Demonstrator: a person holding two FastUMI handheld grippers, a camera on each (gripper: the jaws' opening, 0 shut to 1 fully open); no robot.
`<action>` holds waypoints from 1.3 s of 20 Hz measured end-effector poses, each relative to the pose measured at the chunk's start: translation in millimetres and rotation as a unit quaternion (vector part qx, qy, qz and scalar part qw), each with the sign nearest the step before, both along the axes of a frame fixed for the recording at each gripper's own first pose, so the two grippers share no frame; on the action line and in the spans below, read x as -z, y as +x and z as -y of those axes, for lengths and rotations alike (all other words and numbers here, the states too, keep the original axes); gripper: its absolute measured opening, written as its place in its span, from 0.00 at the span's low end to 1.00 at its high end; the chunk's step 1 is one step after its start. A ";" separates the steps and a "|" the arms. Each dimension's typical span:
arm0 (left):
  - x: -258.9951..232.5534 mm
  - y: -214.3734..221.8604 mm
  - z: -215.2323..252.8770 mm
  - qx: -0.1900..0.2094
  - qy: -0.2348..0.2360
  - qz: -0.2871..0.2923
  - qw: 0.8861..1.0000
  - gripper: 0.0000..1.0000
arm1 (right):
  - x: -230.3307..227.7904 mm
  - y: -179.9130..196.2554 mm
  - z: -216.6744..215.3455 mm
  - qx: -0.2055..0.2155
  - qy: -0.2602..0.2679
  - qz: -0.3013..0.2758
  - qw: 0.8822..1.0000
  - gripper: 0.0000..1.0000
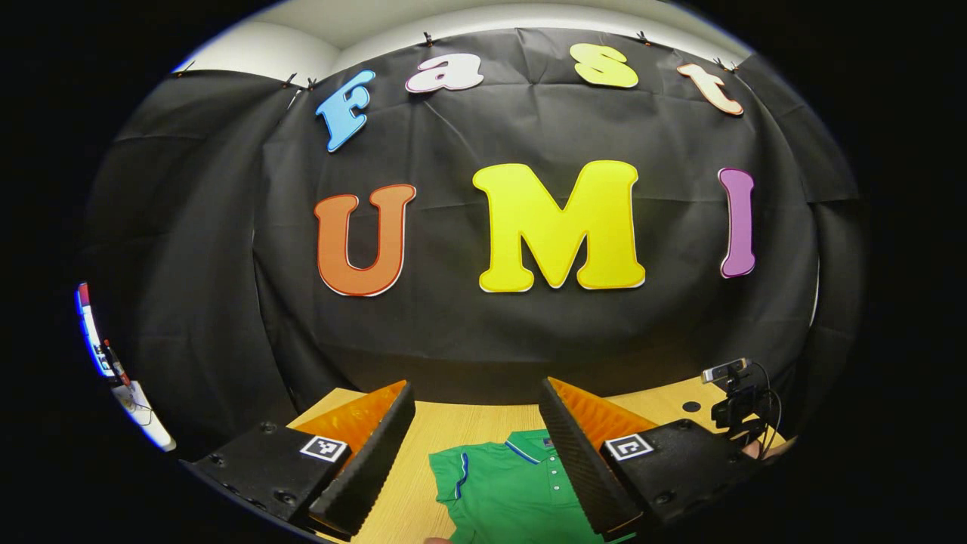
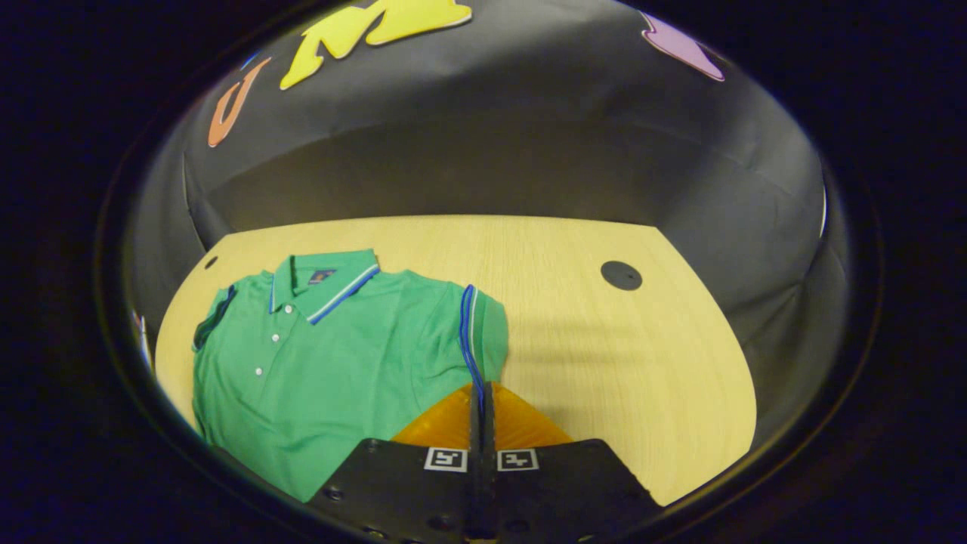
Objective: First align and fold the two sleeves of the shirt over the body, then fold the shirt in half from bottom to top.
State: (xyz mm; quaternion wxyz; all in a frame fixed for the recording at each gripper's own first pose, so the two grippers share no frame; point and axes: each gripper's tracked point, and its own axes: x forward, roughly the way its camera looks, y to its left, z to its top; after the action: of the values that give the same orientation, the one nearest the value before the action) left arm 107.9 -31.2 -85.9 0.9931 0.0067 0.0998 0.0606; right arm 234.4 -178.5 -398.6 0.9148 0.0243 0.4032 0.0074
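Right gripper (image 2: 481, 393) clamped on shirt sleeve, left gripper (image 1: 477, 431) spread wide.
Green shirt (image 2: 332, 355) lies flat on the table (image 2: 604, 355), collar toward the far wall. Right gripper is low, fingers closed on the sleeve (image 2: 480, 332) cuff edge. Left gripper is held level above the shirt, grasping nothing.

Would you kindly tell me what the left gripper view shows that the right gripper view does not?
Left gripper view: the left gripper open, and a small camera on a stand at the table edge. Right gripper view: the right gripper shut on the sleeve's striped edge. Both: the green shirt on the wooden table, beside a round black cap.
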 end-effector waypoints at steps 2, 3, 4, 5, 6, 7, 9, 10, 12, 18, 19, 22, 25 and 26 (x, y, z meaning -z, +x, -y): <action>-0.8 -2.9 -2.9 -0.004 -0.005 0.002 1.000 1.00 | -20.2 4.3 -5.5 0.004 0.006 0.013 1.000 0.00; -0.5 -4.9 -5.2 -0.007 -0.008 0.003 1.000 1.00 | -31.4 6.2 -11.3 0.006 0.011 0.018 1.000 0.00; -1.0 -6.9 -7.3 -0.009 -0.011 0.003 1.000 1.00 | -40.2 7.5 -19.1 0.009 0.016 0.022 1.000 0.00; -0.9 -9.8 -9.6 -0.011 -0.015 0.004 1.000 1.00 | -47.8 9.2 -27.1 0.012 0.023 0.023 0.999 0.00; -1.2 -12.9 -13.0 -0.014 -0.018 0.004 1.000 1.00 | -54.8 8.9 -37.1 0.014 0.029 0.024 0.999 0.00; -1.2 -15.6 -16.2 -0.017 -0.020 0.005 1.000 1.00 | -61.5 10.8 -45.8 0.015 0.032 0.026 0.999 0.00; -2.5 -21.2 -24.8 -0.024 -0.022 0.005 0.999 1.00 | -68.5 11.5 -67.3 0.011 0.036 0.026 0.999 0.00; -2.7 -24.5 -30.2 -0.026 -0.022 0.005 0.999 1.00 | -70.9 11.3 -78.1 0.008 0.038 0.024 0.999 0.00; -2.6 -31.6 -40.5 -0.033 -0.020 0.004 0.999 1.00 | -71.0 12.7 -99.3 0.005 0.040 0.020 0.999 0.00; -2.3 -52.6 -77.3 -0.064 -0.007 -0.006 0.998 1.00 | -46.0 17.6 -149.7 -0.003 0.033 -0.003 0.999 0.00; -3.3 -56.4 -82.4 -0.067 -0.005 -0.007 0.998 1.00 | -40.4 17.6 -153.7 -0.003 0.030 -0.007 1.000 0.00; -3.0 -62.9 -92.6 -0.075 -0.004 -0.009 0.997 1.00 | -35.3 18.1 -165.6 0.005 0.031 -0.014 0.999 0.00; -2.6 -64.7 -96.2 -0.075 -0.007 -0.008 0.997 1.00 | -42.8 17.9 -174.6 0.003 0.040 -0.004 0.999 0.14; -2.0 -63.6 -95.8 -0.073 -0.009 -0.009 0.997 1.00 | -47.0 15.5 -175.3 0.000 0.039 -0.001 0.999 0.34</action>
State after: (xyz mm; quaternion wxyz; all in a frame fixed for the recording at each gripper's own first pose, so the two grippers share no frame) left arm 44.3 64.6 -83.9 0.9851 -0.0088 0.1095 0.1323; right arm 249.9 -3.2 -351.6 0.9128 0.0601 0.4033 0.0227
